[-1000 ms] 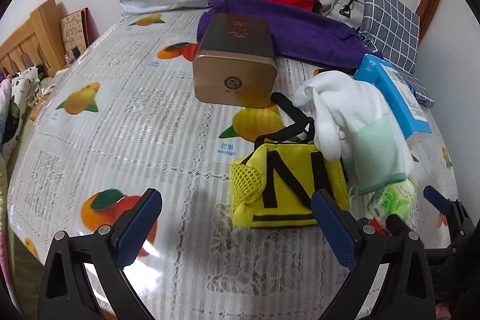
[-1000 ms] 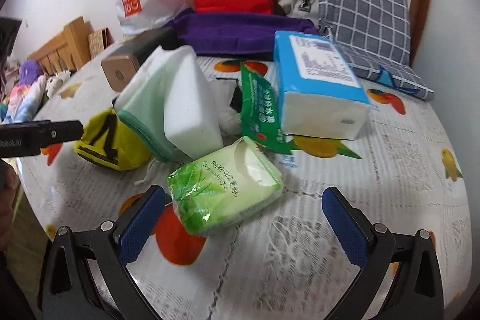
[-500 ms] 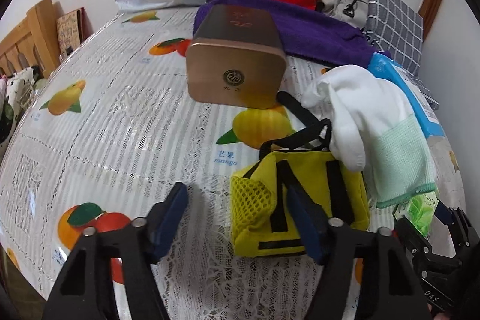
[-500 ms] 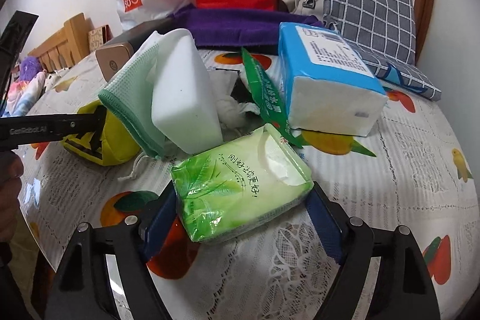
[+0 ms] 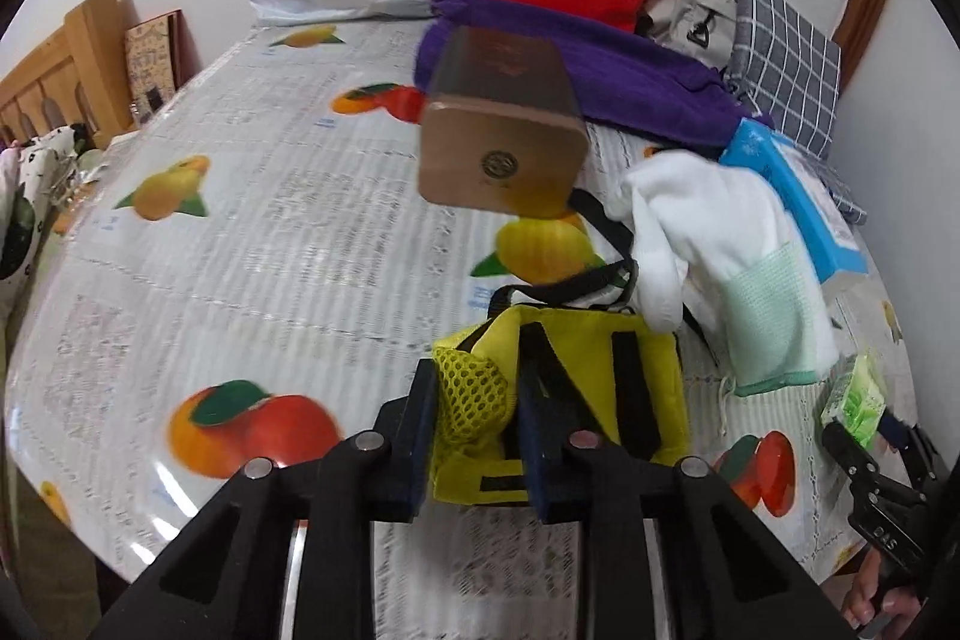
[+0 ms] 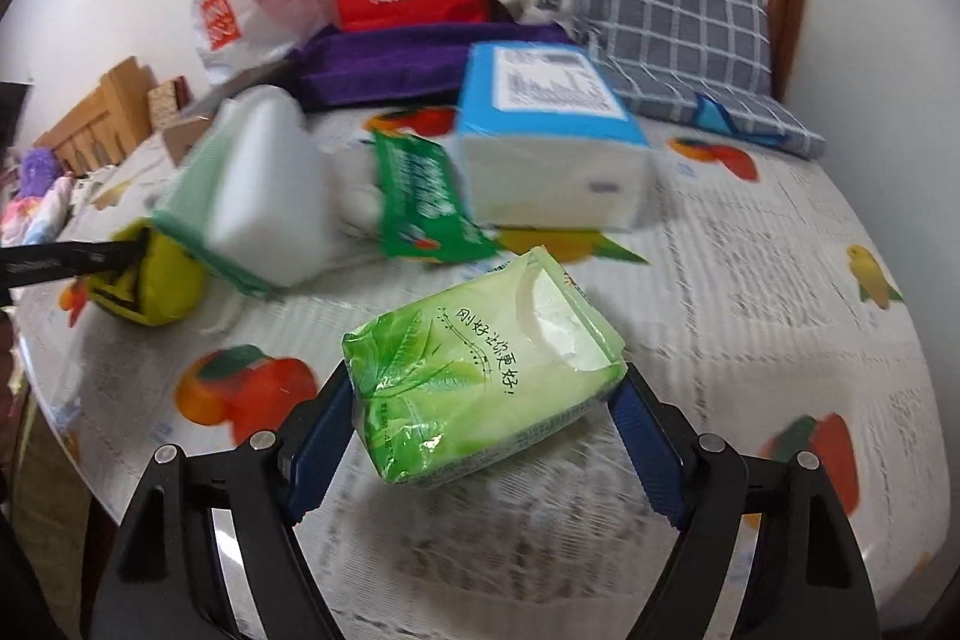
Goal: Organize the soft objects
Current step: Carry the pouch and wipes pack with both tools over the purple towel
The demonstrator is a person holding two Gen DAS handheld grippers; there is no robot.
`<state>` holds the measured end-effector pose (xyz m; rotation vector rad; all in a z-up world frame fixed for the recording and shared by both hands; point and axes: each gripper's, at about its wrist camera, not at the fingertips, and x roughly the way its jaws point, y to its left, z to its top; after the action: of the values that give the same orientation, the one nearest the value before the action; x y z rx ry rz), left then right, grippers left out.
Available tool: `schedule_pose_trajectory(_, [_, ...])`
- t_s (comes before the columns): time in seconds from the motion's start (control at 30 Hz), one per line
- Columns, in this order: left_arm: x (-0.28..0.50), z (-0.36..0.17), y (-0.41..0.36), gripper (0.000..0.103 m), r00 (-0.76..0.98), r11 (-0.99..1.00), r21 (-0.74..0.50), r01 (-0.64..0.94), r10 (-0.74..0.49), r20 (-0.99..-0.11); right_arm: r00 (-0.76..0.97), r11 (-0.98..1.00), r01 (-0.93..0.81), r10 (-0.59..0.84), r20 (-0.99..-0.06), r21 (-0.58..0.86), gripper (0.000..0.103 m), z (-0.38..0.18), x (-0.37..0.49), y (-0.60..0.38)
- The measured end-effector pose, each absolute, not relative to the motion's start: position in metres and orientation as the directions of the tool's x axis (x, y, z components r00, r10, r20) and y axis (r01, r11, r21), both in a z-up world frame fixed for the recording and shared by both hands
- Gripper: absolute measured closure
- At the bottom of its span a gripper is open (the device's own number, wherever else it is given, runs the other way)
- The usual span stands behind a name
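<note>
We find the left tool (image 5: 474, 436) clamped on the yellow bag (image 5: 576, 388), lower centre; the right tool (image 6: 480, 430) clamped on the tissue pack (image 6: 480, 382), centre. Grasping step; next, we judge, lifting clear of the tabletop (image 6: 780, 280).

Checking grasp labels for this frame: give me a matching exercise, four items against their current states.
Items:
1. yellow pouch
2. green tissue pack
3. blue tissue box
4. purple cloth

States:
A. lying along the back, in front of the red bag
B. clamped in the right gripper
C. resting on the tablecloth, ungripped
D. mesh corner pinched by the left gripper

Pairs: 1-D, 2-B, 3-C, 4-A
</note>
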<state>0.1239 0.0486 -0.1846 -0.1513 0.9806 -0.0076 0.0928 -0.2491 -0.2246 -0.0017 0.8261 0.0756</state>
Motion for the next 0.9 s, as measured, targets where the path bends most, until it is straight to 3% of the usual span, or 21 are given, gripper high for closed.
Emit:
schedule_pose_trajectory(0.4, [0.099, -0.143, 0.067, 0.08, 0.623, 0.99, -0.103, -0.098, -0.02, -0.782, 0.649, 1.0, -0.002, 0.017, -0.761, 0.02, 0.021, -0.212, 0.084, -0.261])
schedule_pose_trajectory(0.9, [0.099, -0.11, 0.076, 0.08, 0.656, 0.986, -0.113, -0.126, -0.003, -0.755, 0.717, 1.0, -0.015, 0.023, -0.696, 0.018, 0.021, -0.15, 0.079, -0.256])
